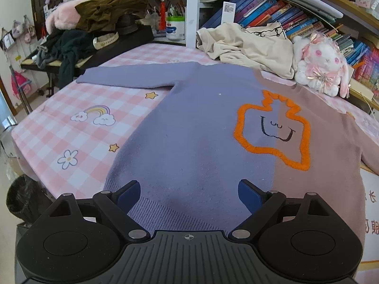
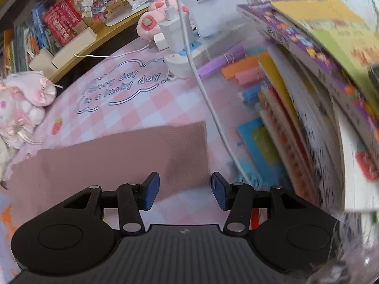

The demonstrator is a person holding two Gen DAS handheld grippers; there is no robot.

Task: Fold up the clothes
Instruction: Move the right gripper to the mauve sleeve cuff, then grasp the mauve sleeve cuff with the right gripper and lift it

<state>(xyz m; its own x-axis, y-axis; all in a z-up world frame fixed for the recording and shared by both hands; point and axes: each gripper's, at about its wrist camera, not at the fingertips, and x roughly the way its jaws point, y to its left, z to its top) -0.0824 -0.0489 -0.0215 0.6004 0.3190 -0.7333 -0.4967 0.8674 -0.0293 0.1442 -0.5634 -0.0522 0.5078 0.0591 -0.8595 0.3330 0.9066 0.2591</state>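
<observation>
A knit sweater (image 1: 189, 130) lies flat on the pink checked cloth (image 1: 71, 142). Its left half is purple and its right half mauve, with an orange outlined smiling shape (image 1: 272, 130) on the chest. The purple sleeve (image 1: 123, 78) stretches out to the left. My left gripper (image 1: 188, 184) is wide open just above the ribbed hem, gripping nothing. In the right wrist view the mauve sleeve (image 2: 118, 156) lies flat, its cuff end toward the right. My right gripper (image 2: 184, 176) hovers over that cuff with its jaws half narrowed and the pads clear of the cloth.
A cream garment (image 1: 248, 45) and a white plush rabbit (image 1: 319, 71) lie behind the sweater, below shelves of books. Dark clothes (image 1: 71, 45) are piled at the back left. A white cable (image 2: 213, 108), chargers (image 2: 175, 33) and a leaning stack of books (image 2: 308, 118) crowd the right of the sleeve.
</observation>
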